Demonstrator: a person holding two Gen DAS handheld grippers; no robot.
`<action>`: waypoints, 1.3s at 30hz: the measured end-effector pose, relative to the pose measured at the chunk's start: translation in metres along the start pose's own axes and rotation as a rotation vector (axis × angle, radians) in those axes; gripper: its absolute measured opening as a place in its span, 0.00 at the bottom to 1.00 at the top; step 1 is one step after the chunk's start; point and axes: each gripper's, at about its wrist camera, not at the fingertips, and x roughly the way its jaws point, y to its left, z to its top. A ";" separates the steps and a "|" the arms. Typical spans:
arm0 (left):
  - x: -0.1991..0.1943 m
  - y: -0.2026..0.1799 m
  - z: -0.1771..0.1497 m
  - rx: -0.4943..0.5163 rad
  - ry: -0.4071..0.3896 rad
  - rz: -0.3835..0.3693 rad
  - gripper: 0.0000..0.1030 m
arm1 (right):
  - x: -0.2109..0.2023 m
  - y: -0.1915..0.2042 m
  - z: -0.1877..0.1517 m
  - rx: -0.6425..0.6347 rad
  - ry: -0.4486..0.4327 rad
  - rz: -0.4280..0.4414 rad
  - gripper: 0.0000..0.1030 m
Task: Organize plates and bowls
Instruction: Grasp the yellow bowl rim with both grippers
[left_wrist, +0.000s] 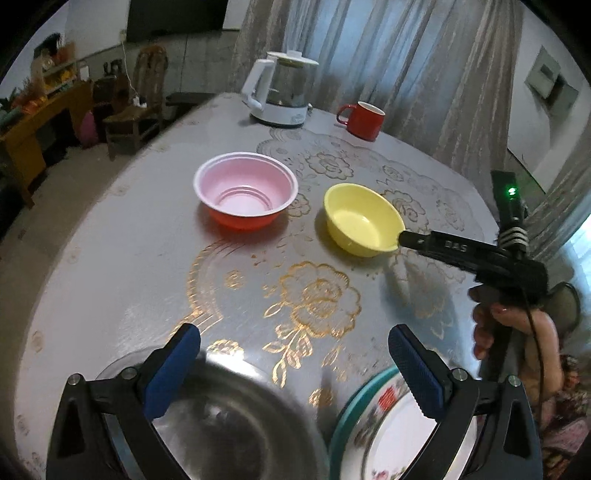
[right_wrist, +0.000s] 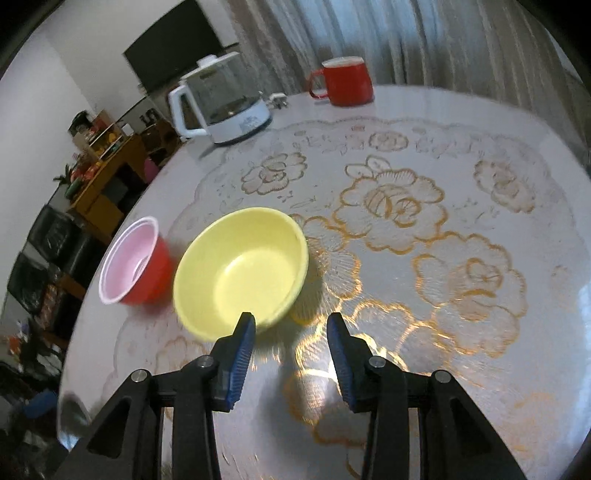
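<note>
A yellow bowl (left_wrist: 364, 219) (right_wrist: 240, 269) stands upright on the table, with a red bowl with a pink inside (left_wrist: 245, 192) (right_wrist: 131, 260) to its left. My right gripper (right_wrist: 291, 332) (left_wrist: 402, 238) is open with nothing between its blue pads. Its left fingertip (right_wrist: 245, 325) is at the yellow bowl's near rim. My left gripper (left_wrist: 295, 354) is open wide and holds nothing. It hovers over a steel bowl (left_wrist: 221, 417) and a flower-patterned plate with a teal rim (left_wrist: 369, 424) at the table's near edge.
At the far side of the round table (left_wrist: 110, 258) with its gold-flower cloth stand a white-and-glass kettle (left_wrist: 280, 92) (right_wrist: 225, 107) and a red mug (left_wrist: 364, 118) (right_wrist: 343, 81). Curtains hang behind. A hand (left_wrist: 491, 325) holds the right gripper. Furniture stands off to the left.
</note>
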 end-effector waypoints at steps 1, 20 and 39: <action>0.002 -0.001 0.003 -0.002 0.002 -0.008 1.00 | 0.007 -0.004 0.004 0.035 0.011 0.015 0.39; 0.095 -0.037 0.061 0.007 0.065 -0.012 0.89 | 0.024 -0.043 0.000 0.119 0.026 0.144 0.18; 0.133 -0.065 0.068 0.169 0.098 0.016 0.34 | 0.023 -0.026 -0.002 0.046 0.006 0.115 0.12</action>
